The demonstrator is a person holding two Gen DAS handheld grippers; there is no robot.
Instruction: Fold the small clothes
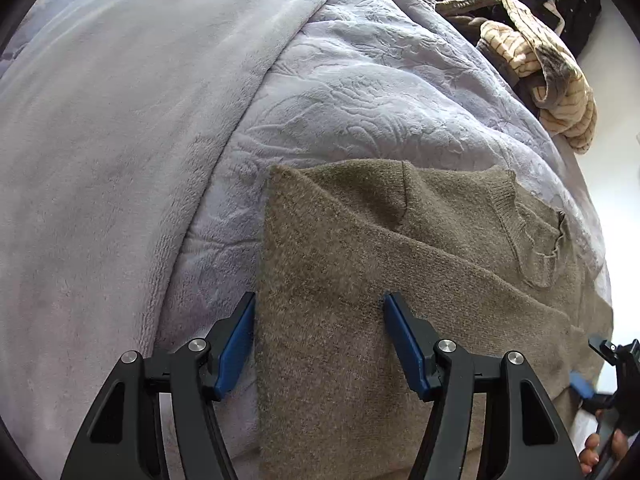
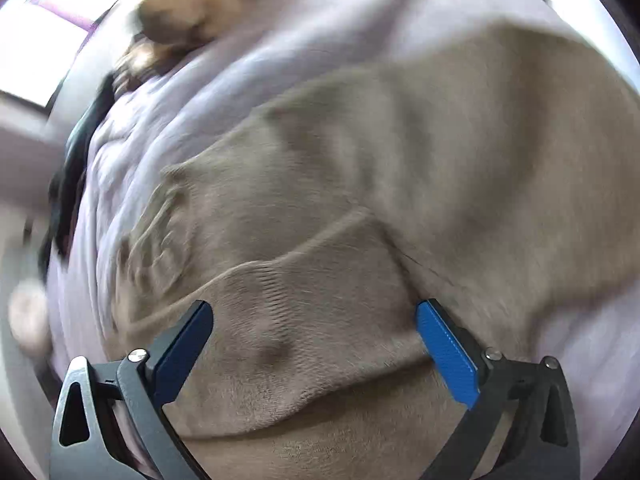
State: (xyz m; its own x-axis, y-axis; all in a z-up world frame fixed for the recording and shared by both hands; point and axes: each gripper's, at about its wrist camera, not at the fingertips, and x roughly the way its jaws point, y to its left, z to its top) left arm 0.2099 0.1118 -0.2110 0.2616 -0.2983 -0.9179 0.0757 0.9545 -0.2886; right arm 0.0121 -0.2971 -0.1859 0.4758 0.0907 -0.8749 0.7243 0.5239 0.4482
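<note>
Left wrist: sweater (image 1: 360, 280) collar points right; both grippers (image 1: 319, 344) (image 2: 314, 354) spread wide, seemingly empty.

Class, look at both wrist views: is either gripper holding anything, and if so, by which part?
Nothing is held. The left gripper and right gripper both stand open over the brown sweater, their jaws wide apart and clamping no fabric.

One olive-brown knitted sweater (image 1: 360, 280) lies on one bed; two lavender covers, one plain fleece blanket (image 1: 120, 140) and one embossed quilt (image 1: 380, 100); one striped tan garment (image 1: 532, 60); one dark garment (image 1: 576, 4); two grippers, left gripper (image 1: 319, 308) and right gripper (image 2: 314, 320), four blue pads.
</note>
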